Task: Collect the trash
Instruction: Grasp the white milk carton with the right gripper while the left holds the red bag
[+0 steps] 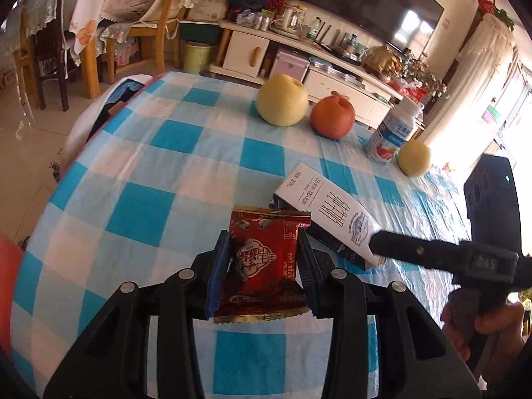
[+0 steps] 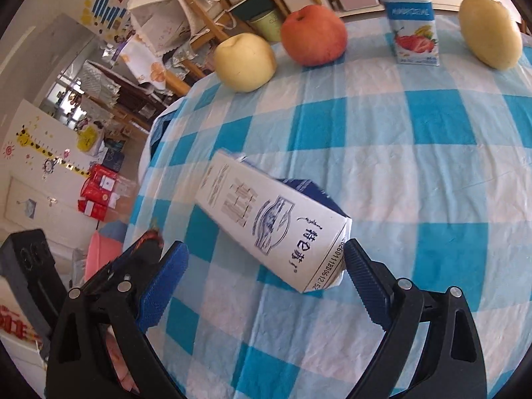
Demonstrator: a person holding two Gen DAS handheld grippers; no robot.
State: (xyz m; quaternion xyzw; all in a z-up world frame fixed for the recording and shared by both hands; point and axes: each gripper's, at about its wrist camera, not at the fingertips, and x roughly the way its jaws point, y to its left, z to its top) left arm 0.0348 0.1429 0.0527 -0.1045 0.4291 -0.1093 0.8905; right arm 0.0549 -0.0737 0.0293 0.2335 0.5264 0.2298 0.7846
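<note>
A red snack wrapper (image 1: 266, 262) lies between the pads of my left gripper (image 1: 264, 249), which is shut on it just above the checked tablecloth. A white and blue milk carton (image 2: 276, 222) lies on its side on the cloth; it also shows in the left wrist view (image 1: 329, 209). My right gripper (image 2: 266, 266) is open, with its fingers on either side of the carton's near end, the right pad close to the carton's corner. In the left wrist view the right gripper (image 1: 382, 249) reaches in from the right at the carton's end.
A yellow pear (image 2: 244, 61), a red apple (image 2: 314, 35), an upright strawberry yoghurt carton (image 2: 410, 16) and a second yellow fruit (image 2: 490, 31) stand along the far side of the blue checked table (image 2: 432, 166). Chairs, a TV cabinet and a green bin lie beyond.
</note>
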